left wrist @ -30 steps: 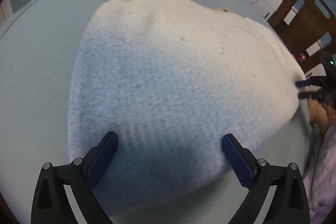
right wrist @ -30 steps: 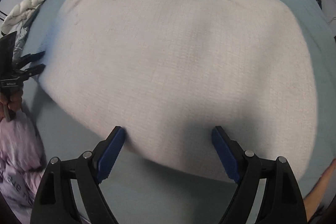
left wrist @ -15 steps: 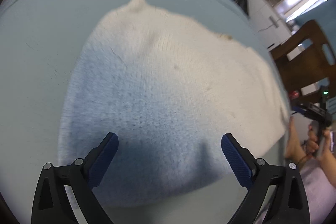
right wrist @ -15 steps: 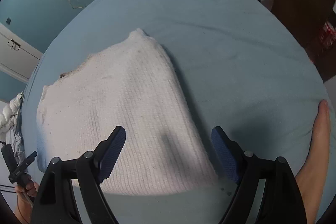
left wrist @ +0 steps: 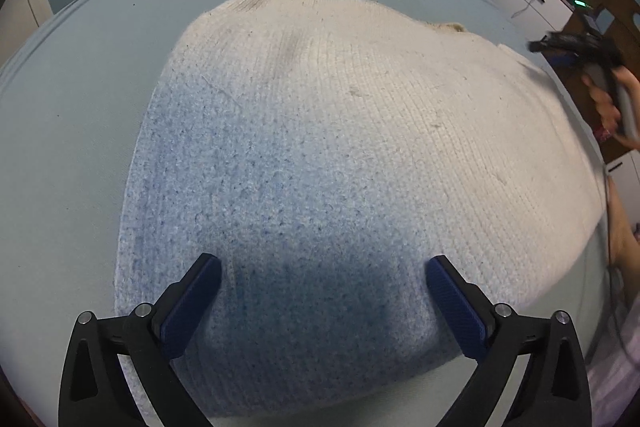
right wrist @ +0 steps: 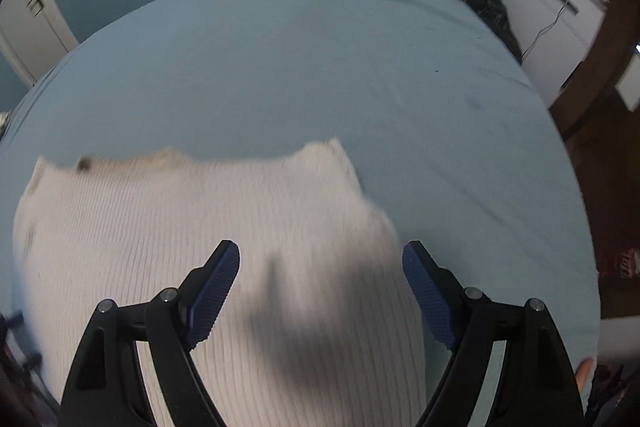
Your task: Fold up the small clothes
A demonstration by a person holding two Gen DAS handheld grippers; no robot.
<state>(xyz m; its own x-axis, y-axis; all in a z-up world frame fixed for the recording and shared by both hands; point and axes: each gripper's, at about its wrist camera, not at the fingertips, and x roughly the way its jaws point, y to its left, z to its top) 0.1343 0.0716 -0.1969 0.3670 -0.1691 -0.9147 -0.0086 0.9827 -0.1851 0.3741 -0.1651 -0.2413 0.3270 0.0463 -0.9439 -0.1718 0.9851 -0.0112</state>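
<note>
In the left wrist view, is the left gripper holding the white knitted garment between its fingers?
No. The left gripper stands wide open above the white knitted garment, and neither blue pad pinches any fabric.

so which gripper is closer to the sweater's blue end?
Left. The left gripper hangs open right over the blue end of the sweater. The right gripper, also open, is over the cream part near the sweater's other side, no blue in its view.

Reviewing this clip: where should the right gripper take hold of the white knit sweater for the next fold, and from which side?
Probably the sweater's side edge beside the right gripper, approached from the bare sheet. That border lies free on the sheet, so one finger can slide underneath.
</note>
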